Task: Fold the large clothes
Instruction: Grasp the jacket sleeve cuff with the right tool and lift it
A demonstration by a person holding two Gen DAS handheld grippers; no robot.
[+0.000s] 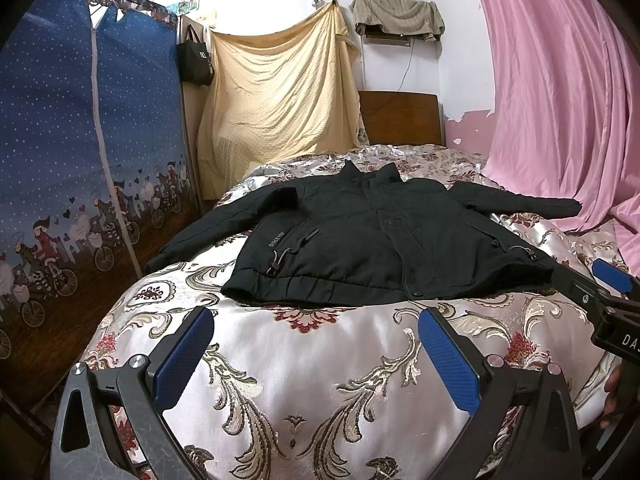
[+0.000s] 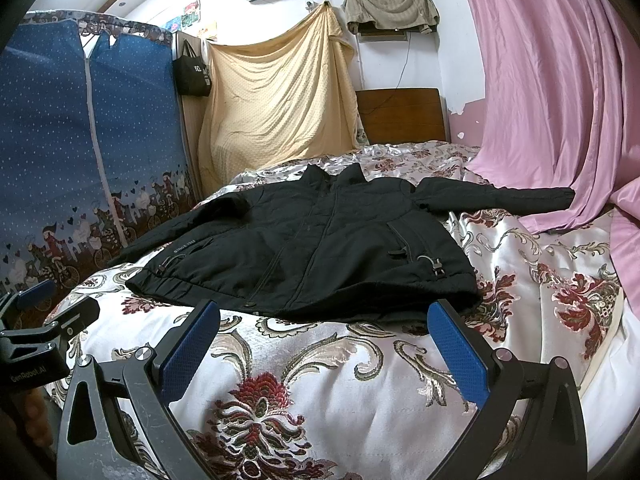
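The black jacket lay face up and spread flat across the middle of the bed, on the floral satin bedspread, its collar toward the wooden headboard and its hem toward the two grippers. Both sleeves were stretched outward: one ran to the side where the blue fabric wardrobe stood, its cuff reaching the bed's edge there, and the other reached toward the pink curtain, its cuff ending just beside the curtain's folds where they spilled onto the bedspread. A broad bare stretch of bedspread lay between the jacket's hem and the near edge of the bed, and there was open cover on the curtain side of the jacket's body as well. On the wardrobe side the bed ended close to the jacket, with the wardrobe standing right alongside. A yellow blanket hung in the far corner behind the bed.

The left gripper hung over the bare bedspread short of the hem, its blue pads spread wide, gripping nothing and touching nothing. The right gripper was likewise spread wide and empty; its far fingertips stood just in front of the hem near the jacket's curtain-side corner, and I could not tell whether they brushed the fabric. Each gripper showed at the edge of the other's view, so the two were side by side at the foot of the jacket.
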